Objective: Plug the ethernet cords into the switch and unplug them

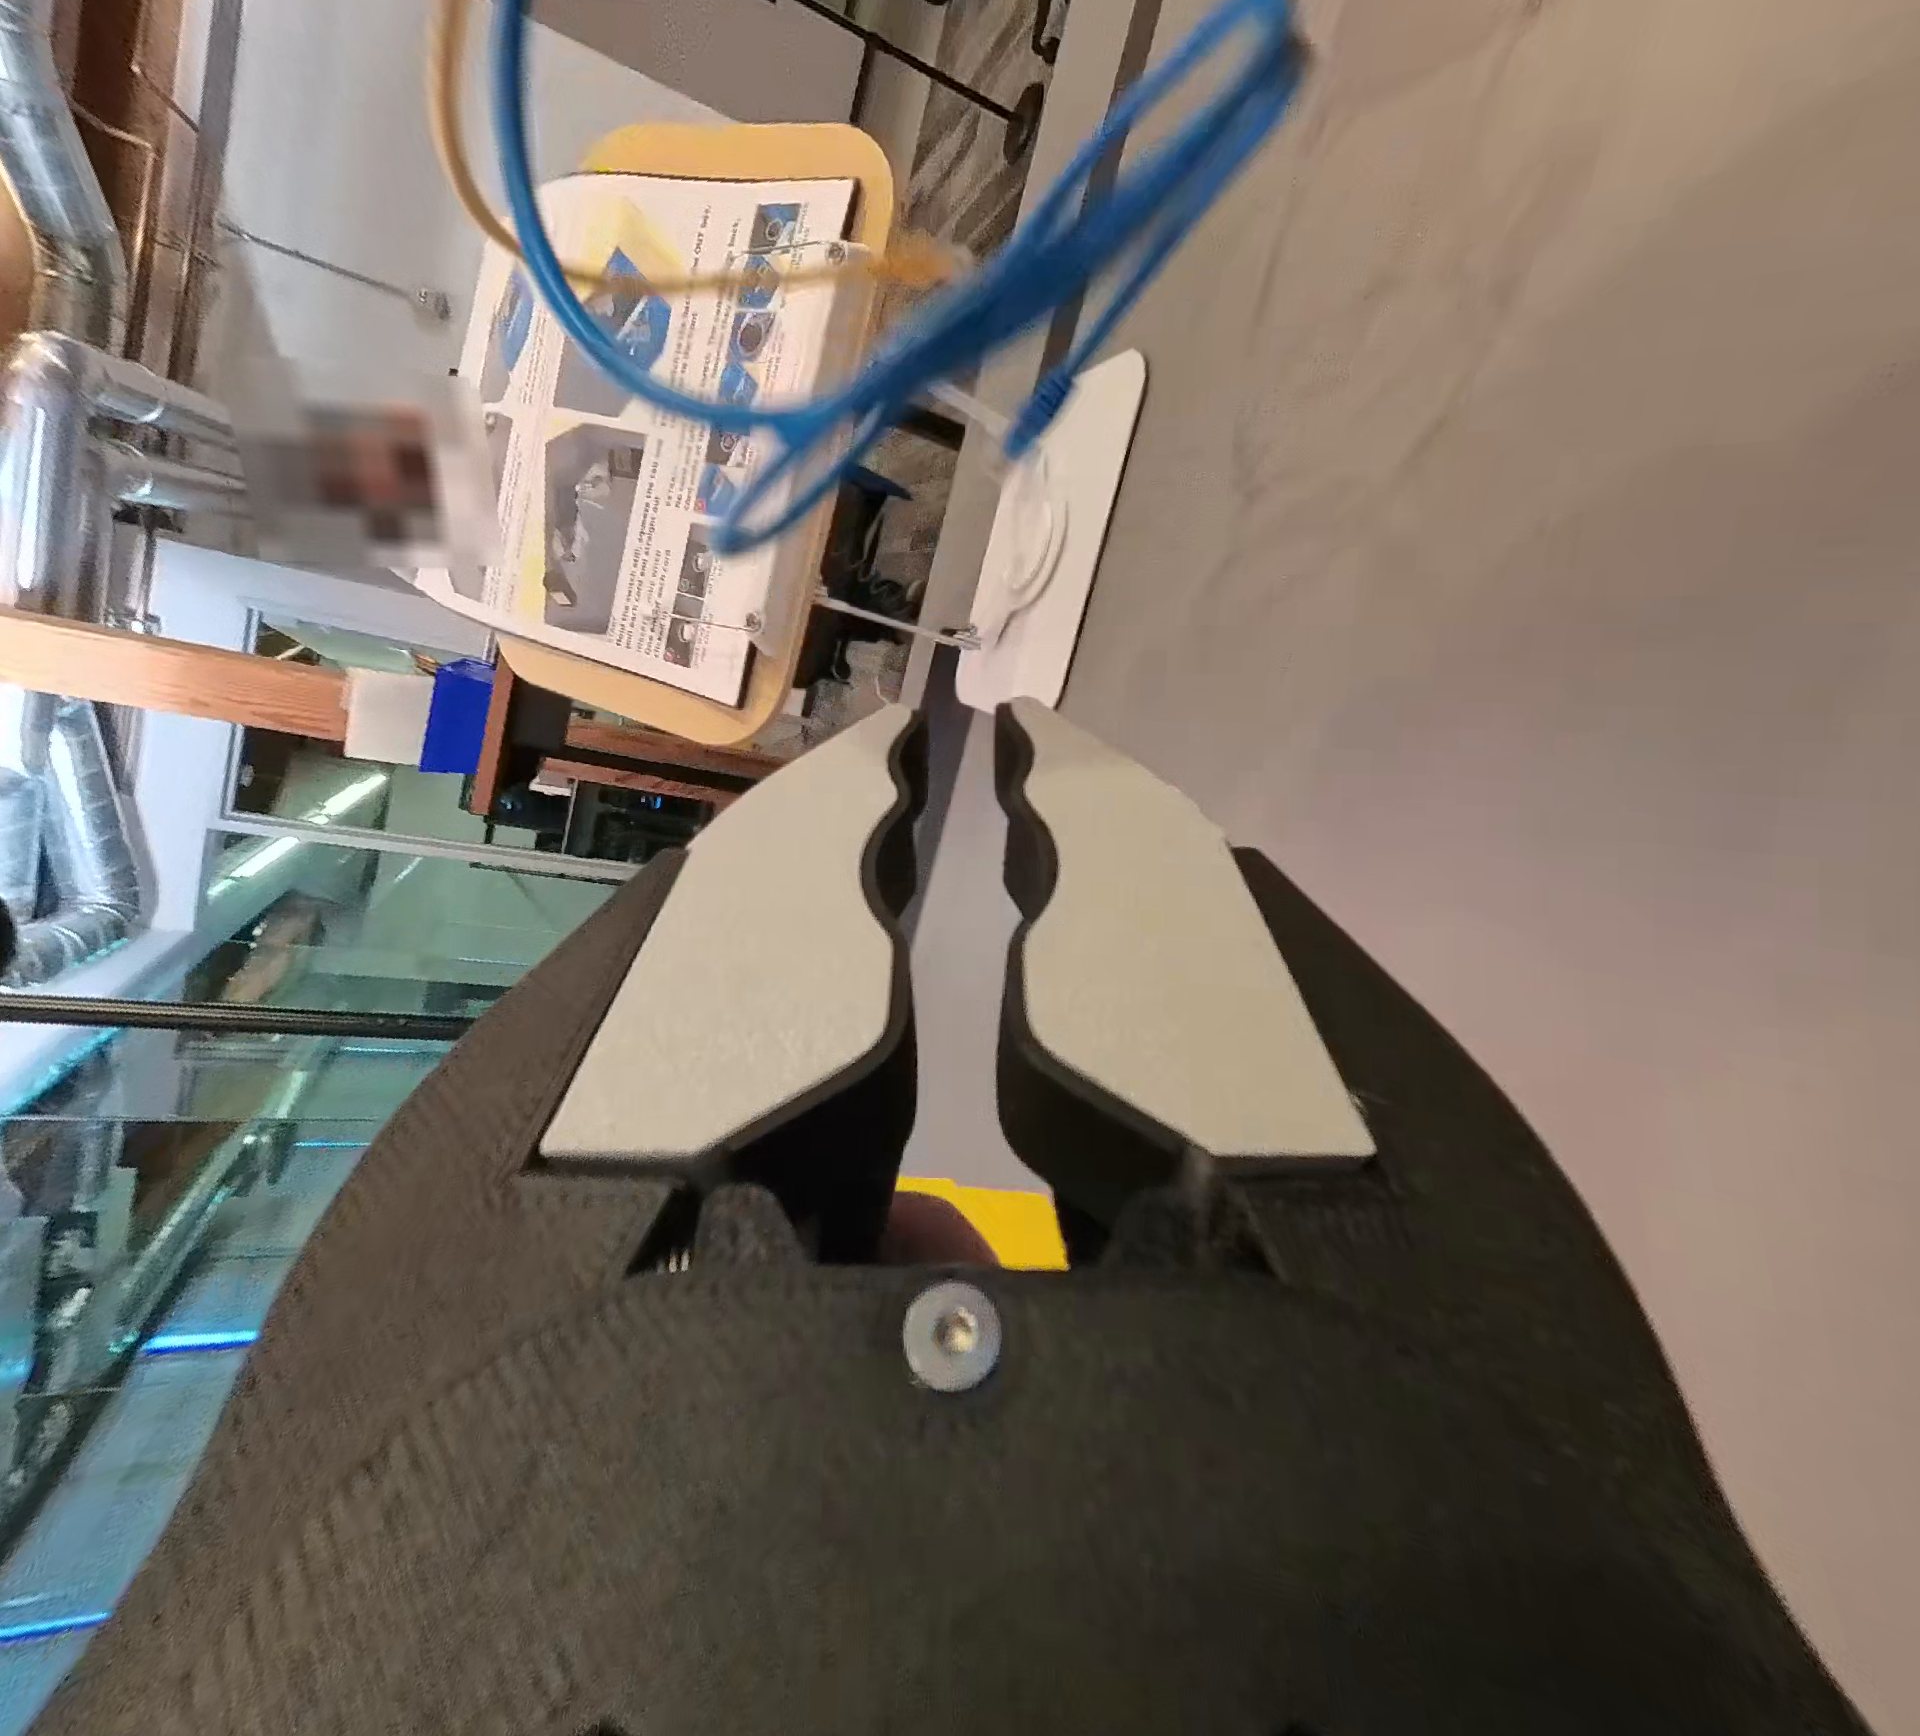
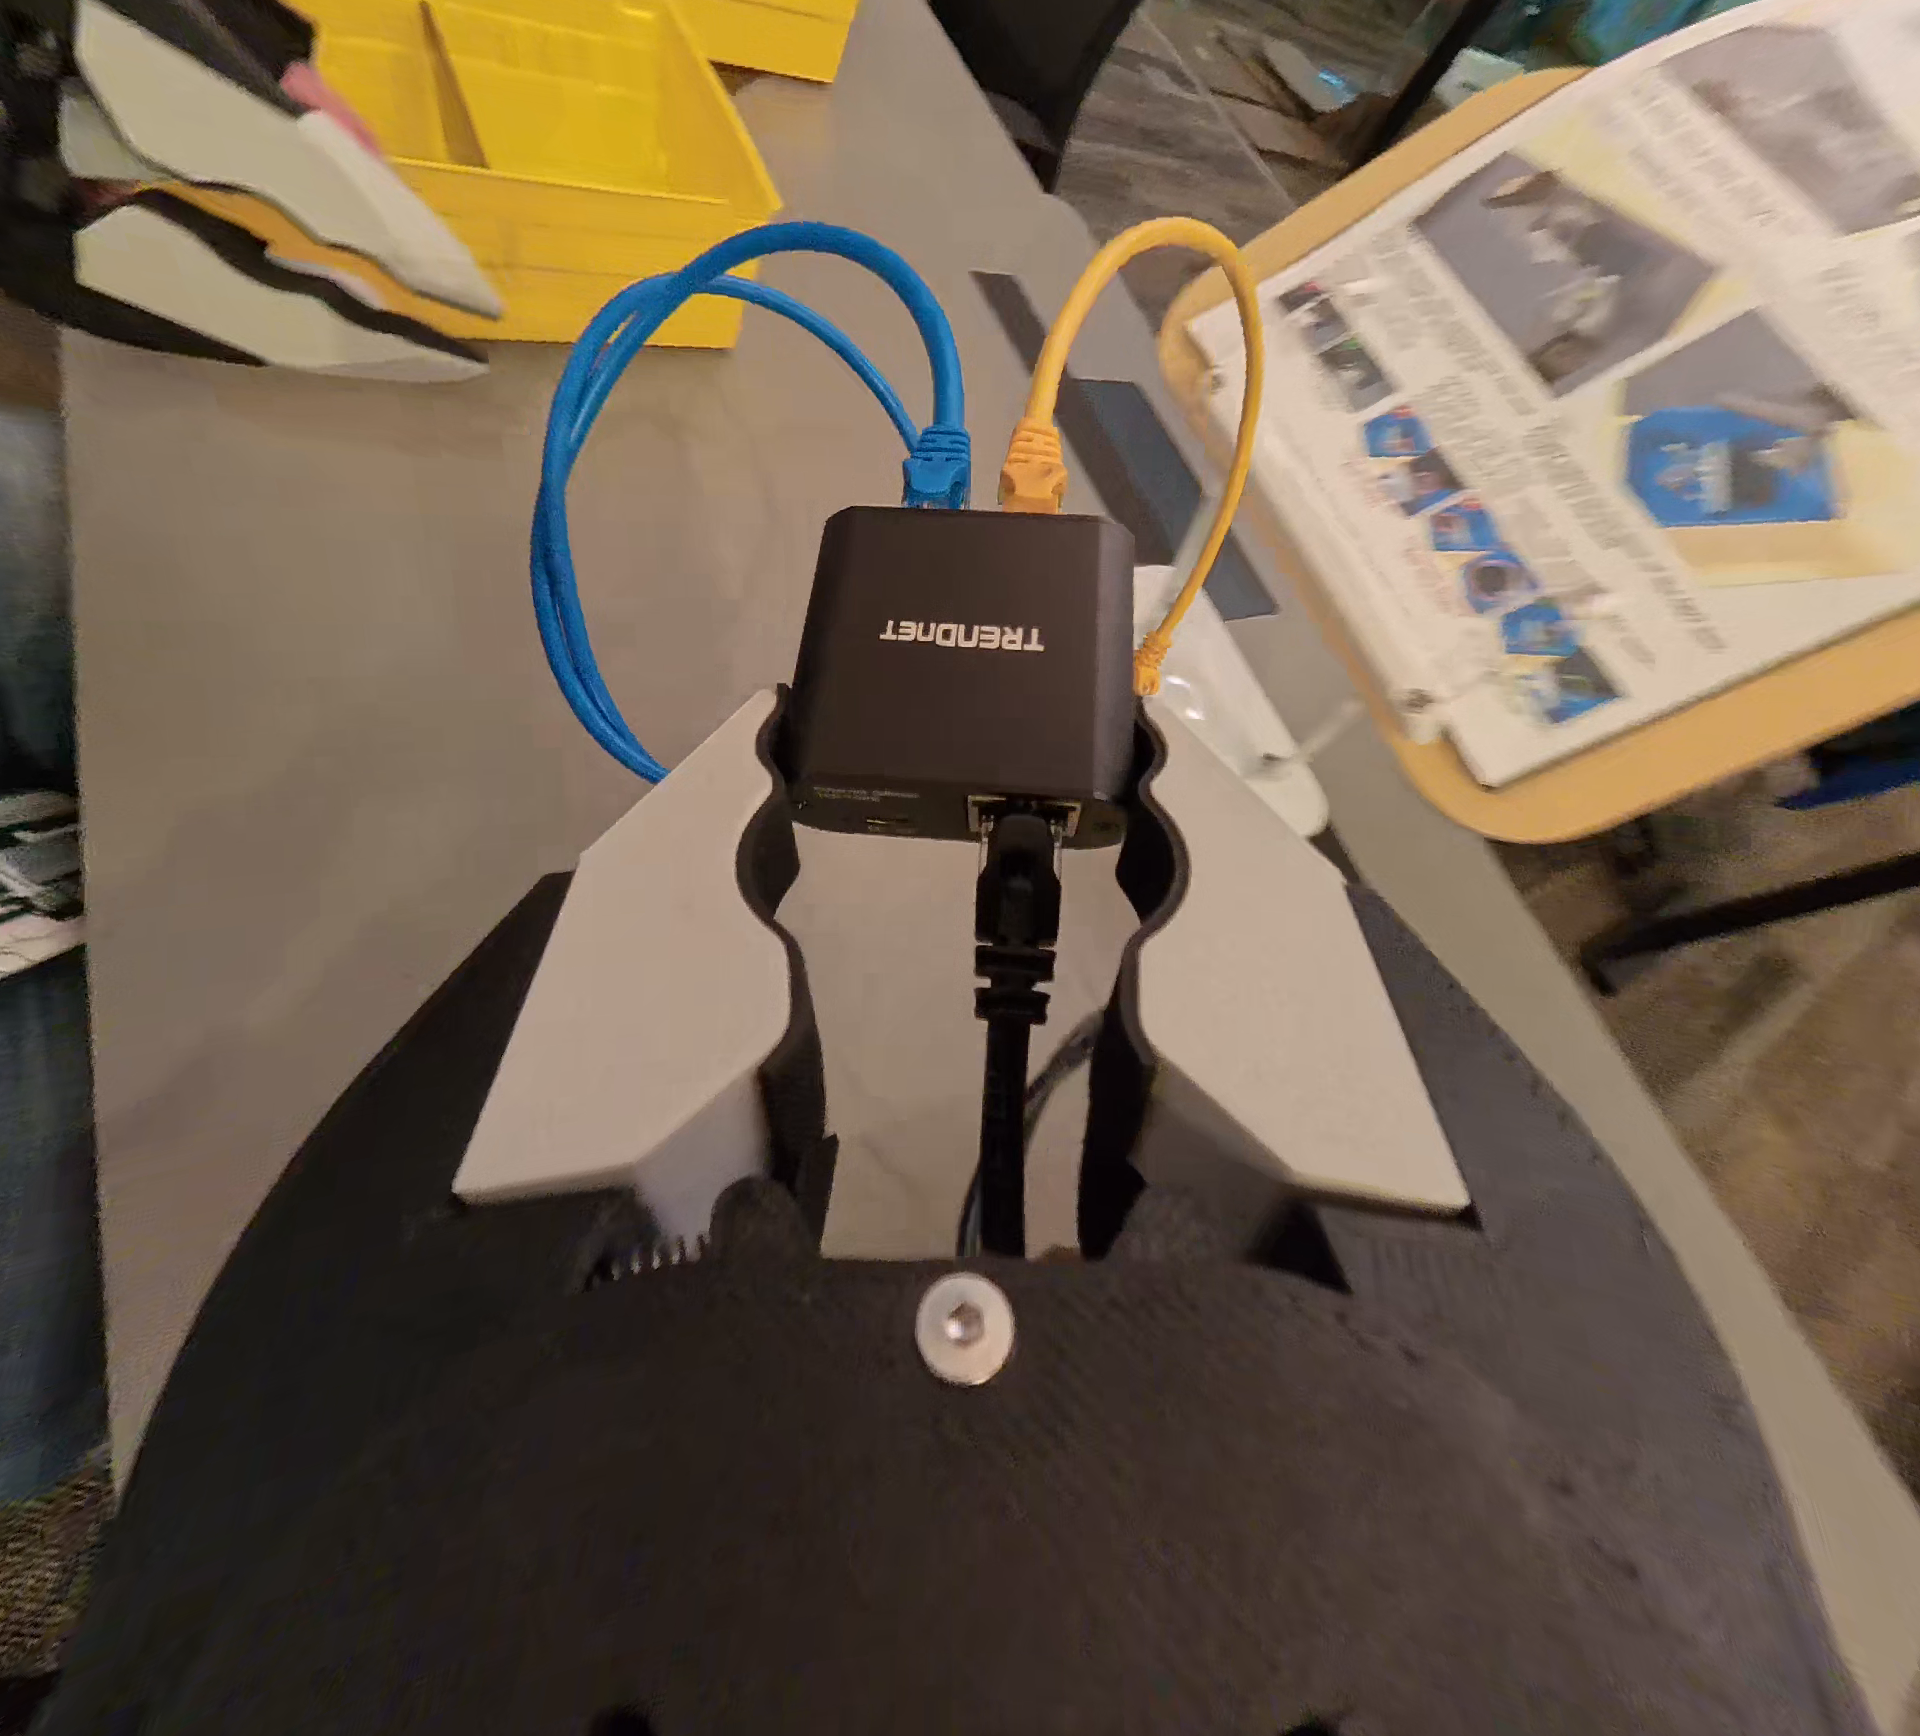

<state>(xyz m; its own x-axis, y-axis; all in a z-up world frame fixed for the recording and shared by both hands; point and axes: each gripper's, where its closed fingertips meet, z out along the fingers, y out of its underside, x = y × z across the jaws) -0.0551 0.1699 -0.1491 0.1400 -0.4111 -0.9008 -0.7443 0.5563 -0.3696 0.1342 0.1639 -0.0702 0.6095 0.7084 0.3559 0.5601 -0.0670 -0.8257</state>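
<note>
The right gripper [image 2: 961,751] is clamped on the black switch [image 2: 961,647], one finger on each side wall, holding it above the grey table [image 2: 312,647]. A black cord [image 2: 1008,959] sits in a port on the near face and runs back between the fingers. On the far face a blue cord [image 2: 940,465] and a yellow cord [image 2: 1034,465] are each plugged in side by side; the yellow one's free end [image 2: 1151,663] dangles beside the switch.

The left gripper [image 1: 951,741] holds nothing, its jaws a narrow gap apart, and in the right wrist view it hovers off to the switch's left, well apart from the plugs. Its own view is blurred, so which cord it faces is hard to tell.

The plugging seems done for these cords; the unplugging likely comes next. That calls for the left gripper to open, close on a plug boot, press its latch and pull straight out while the right steadies the switch.

The switch bears a white brand mark on top; an illustrated instruction sheet [image 2: 1558,439] lies on a tilted board, and yellow bins [image 2: 540,117] stand behind.
</note>
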